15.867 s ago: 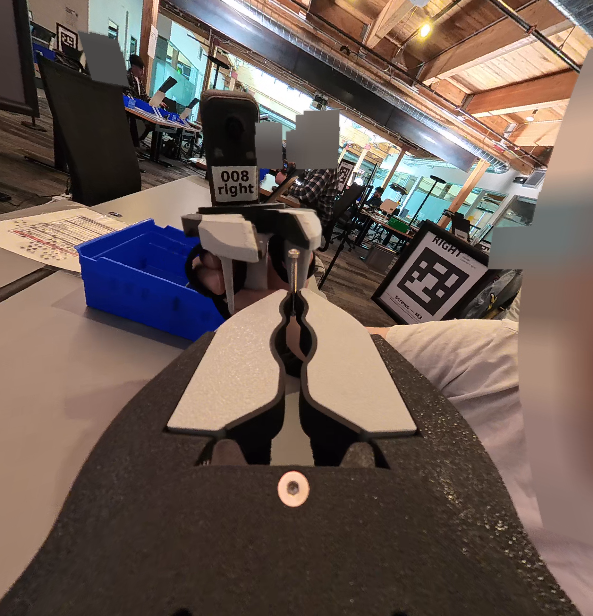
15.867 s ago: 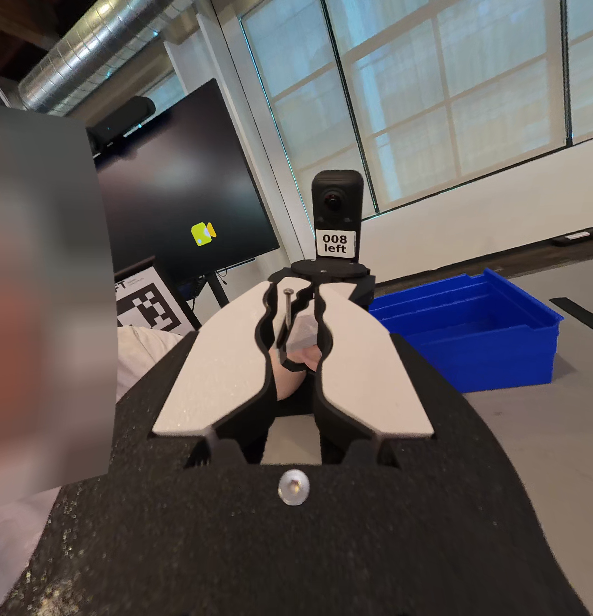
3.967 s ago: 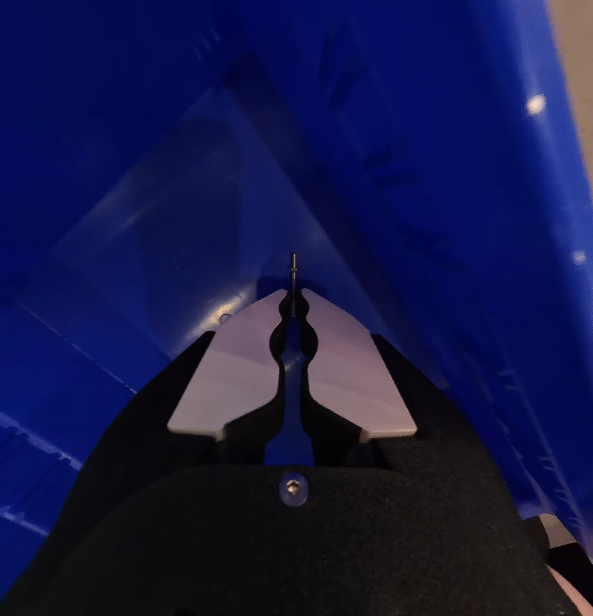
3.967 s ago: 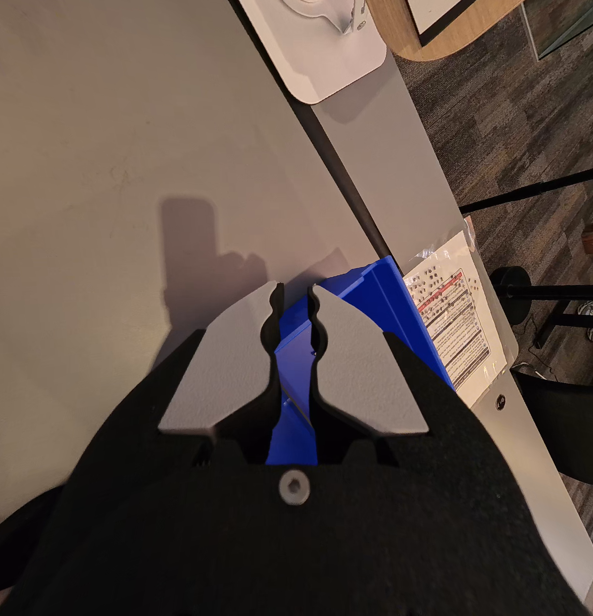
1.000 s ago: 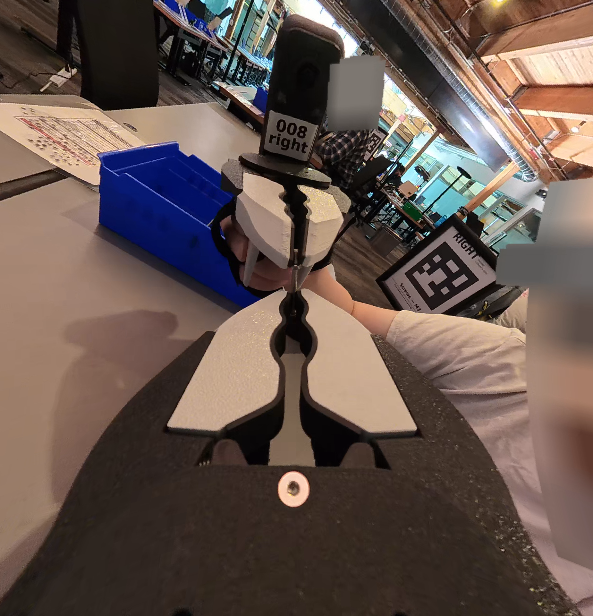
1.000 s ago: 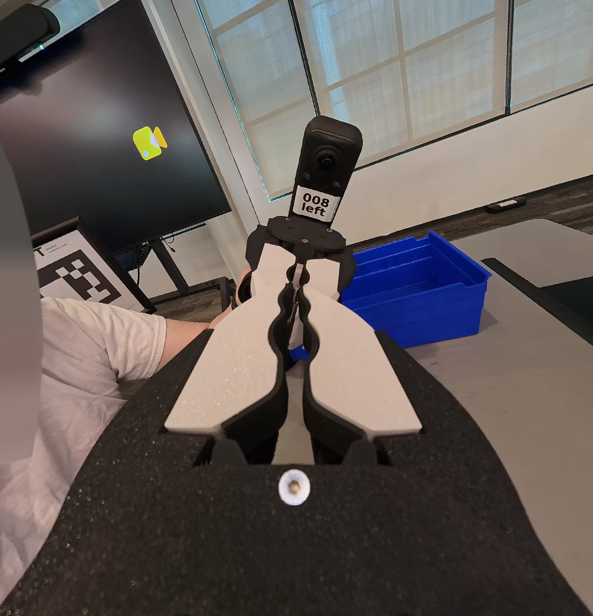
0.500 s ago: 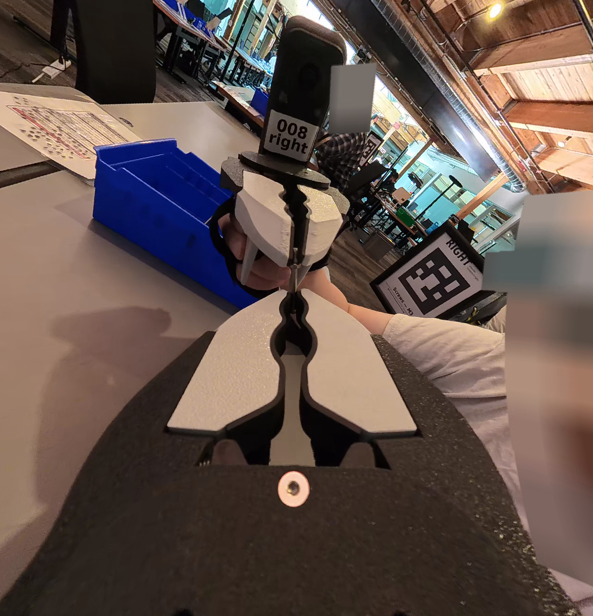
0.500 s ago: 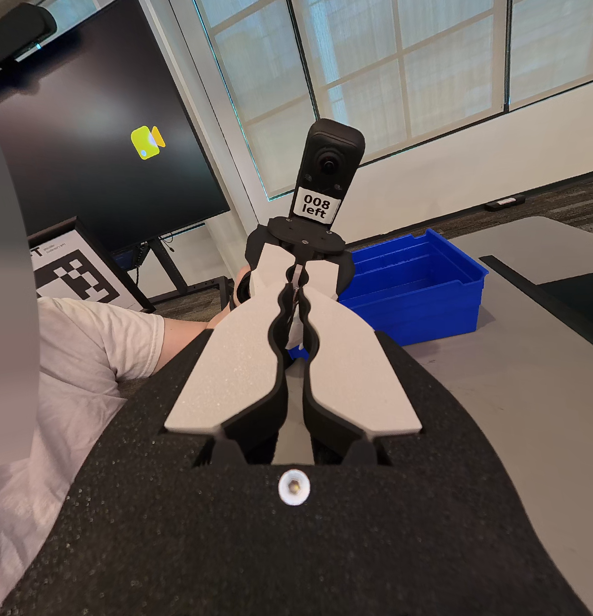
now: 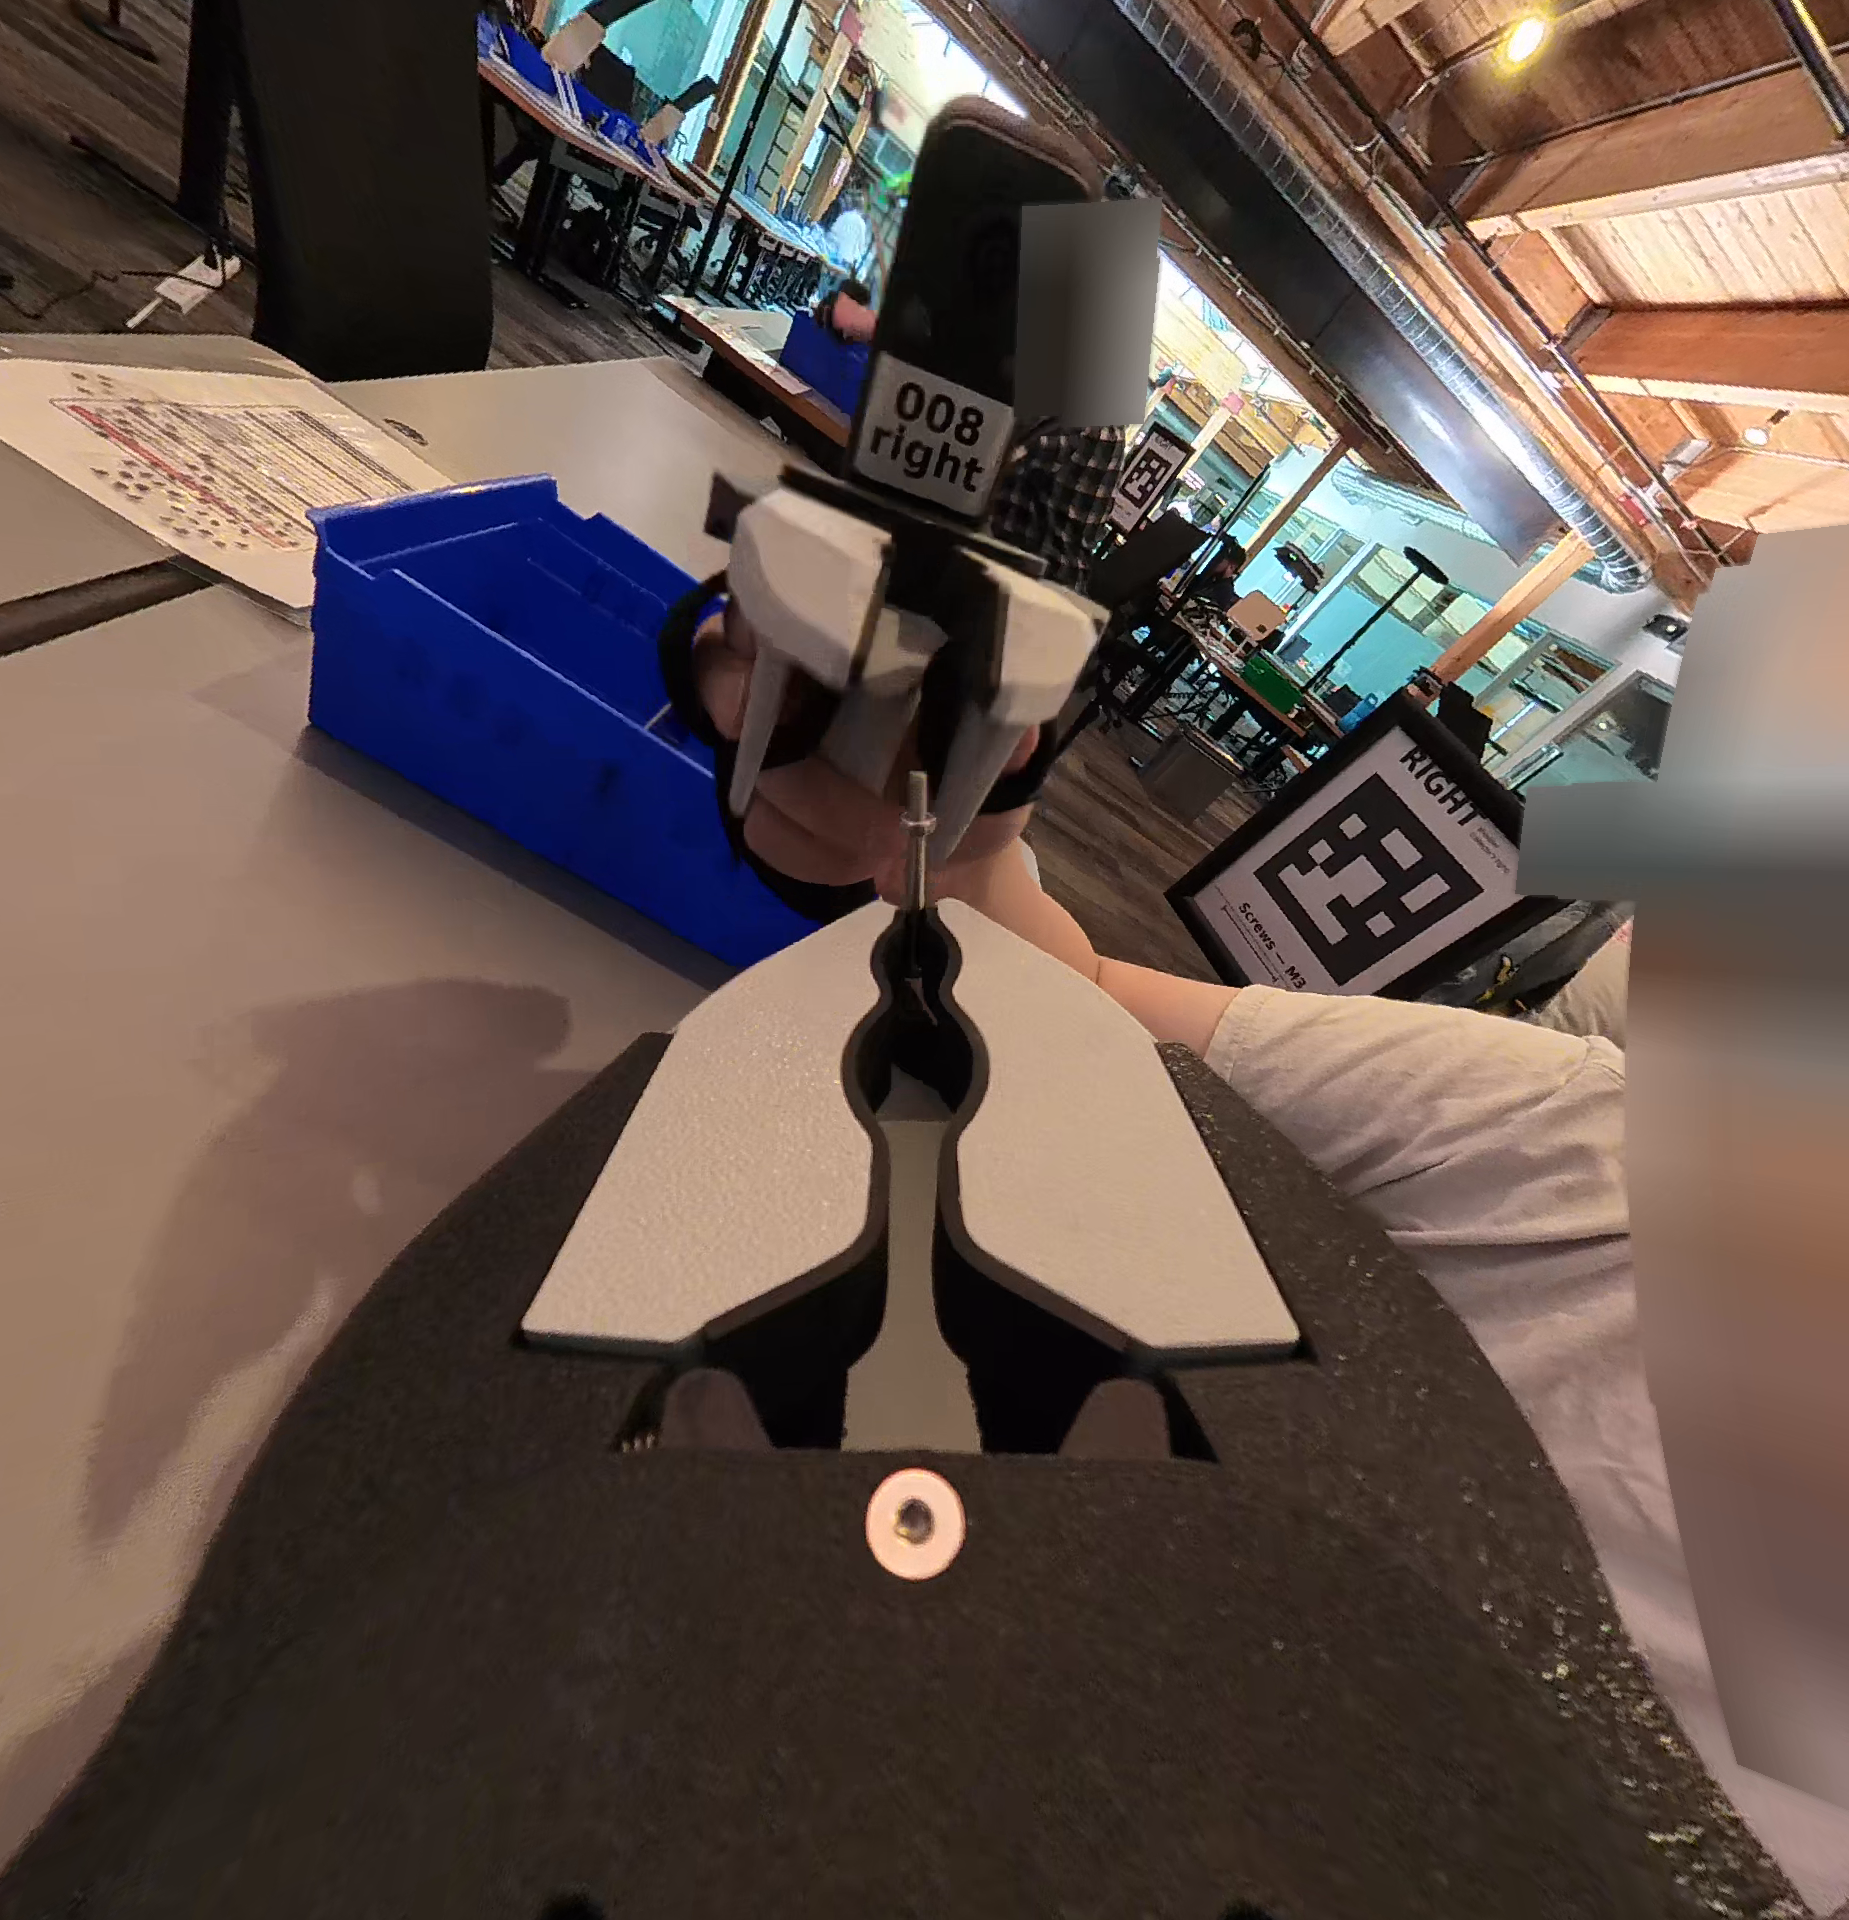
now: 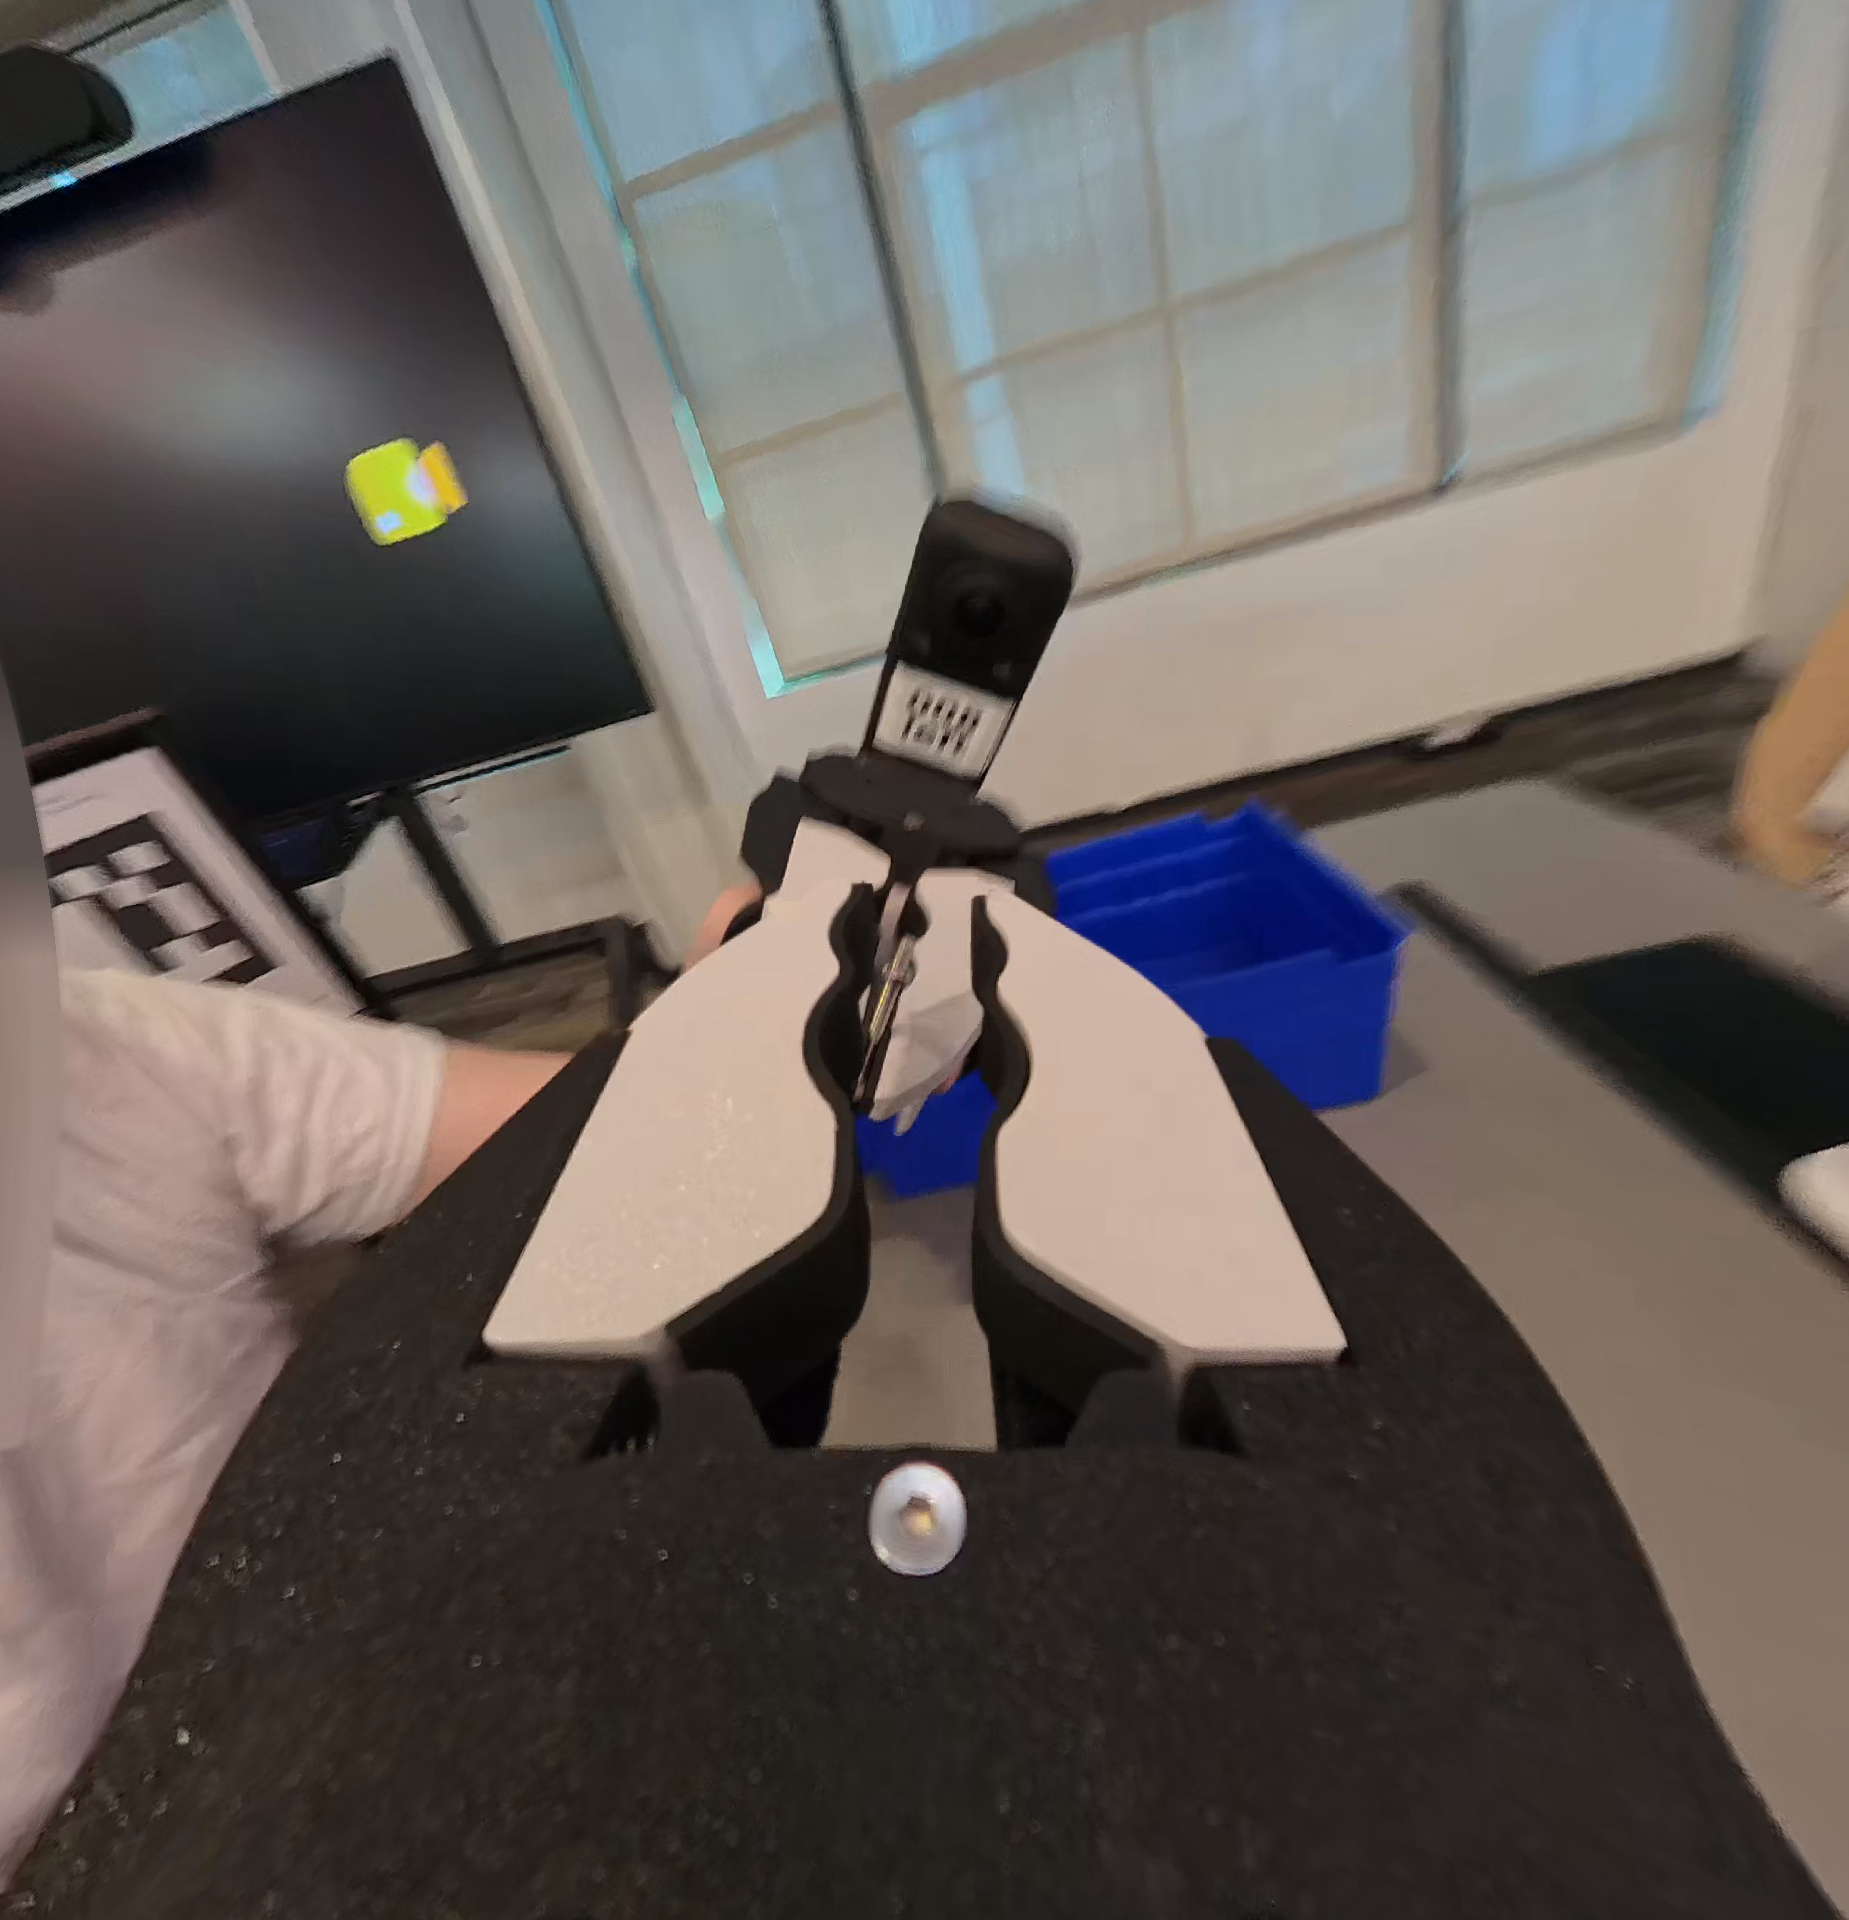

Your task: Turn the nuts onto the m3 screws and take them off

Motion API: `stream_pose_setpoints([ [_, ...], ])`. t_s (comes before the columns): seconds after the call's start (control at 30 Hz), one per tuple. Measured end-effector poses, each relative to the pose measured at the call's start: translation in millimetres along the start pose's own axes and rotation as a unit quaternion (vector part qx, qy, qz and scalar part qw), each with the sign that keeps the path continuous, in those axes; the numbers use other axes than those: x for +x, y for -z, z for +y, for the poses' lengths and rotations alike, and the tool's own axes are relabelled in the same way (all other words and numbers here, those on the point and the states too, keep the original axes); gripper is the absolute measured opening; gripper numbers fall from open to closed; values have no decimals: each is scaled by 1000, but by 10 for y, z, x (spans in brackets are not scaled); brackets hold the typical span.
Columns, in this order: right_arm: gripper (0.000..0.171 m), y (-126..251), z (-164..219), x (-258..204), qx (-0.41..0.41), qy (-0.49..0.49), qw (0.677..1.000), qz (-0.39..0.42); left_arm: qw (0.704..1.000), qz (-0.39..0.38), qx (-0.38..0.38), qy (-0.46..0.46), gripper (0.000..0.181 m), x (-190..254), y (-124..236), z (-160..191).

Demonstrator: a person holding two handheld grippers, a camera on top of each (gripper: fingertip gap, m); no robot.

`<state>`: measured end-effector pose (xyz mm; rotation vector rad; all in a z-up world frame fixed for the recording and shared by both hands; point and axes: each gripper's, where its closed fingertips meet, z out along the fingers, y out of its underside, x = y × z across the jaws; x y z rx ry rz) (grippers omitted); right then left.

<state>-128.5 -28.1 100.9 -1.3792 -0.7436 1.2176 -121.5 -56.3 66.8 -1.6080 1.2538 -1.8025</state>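
My left gripper (image 9: 915,916) is shut on the head end of a thin m3 screw (image 9: 915,868), which points forward. A small nut (image 9: 916,824) sits on the thread near the free end. My right gripper (image 9: 847,821) faces it with its jaws apart, one finger on each side of the screw tip, holding nothing. In the right wrist view my right gripper (image 10: 915,904) is open. The left gripper (image 10: 904,1081) stands opposite it, holding the screw (image 10: 889,997) between my open fingers. That view is blurred by motion.
A blue bin (image 9: 504,665) stands on the grey table (image 9: 172,935) behind the grippers; it also shows in the right wrist view (image 10: 1263,966). A printed sheet (image 9: 203,457) lies far left. A framed marker sign (image 9: 1356,883) stands right. A person's arm (image 10: 1803,748) is at the far right. My right fingertips sit around 4 centimetres from my left ones.
My right gripper has opened and let go of the screw and nut, and has turned. The left gripper still holds the screw, with the nut now showing on its thread.
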Motion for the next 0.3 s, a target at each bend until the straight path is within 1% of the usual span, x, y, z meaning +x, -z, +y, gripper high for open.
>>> stream_pose_setpoints([
  [0.07, 18, 85, -117, 24, 13, 33, 999, 33, 1000, -20, 6, -23, 1, -33, 21, -31],
  [0.13, 22, 125, -123, 55, -5, 48, 997, 60, 997, -49, 12, -66, 1, -63, 35, -66],
  [0.2, 29, 99, -70, 42, -26, 45, 997, 61, 991, -65, 27, -112, 2, -46, 35, -117],
  [0.3, 30, 15, 9, 21, -38, 50, 996, 57, 980, -89, 49, -171, 2, -30, 50, -182],
])
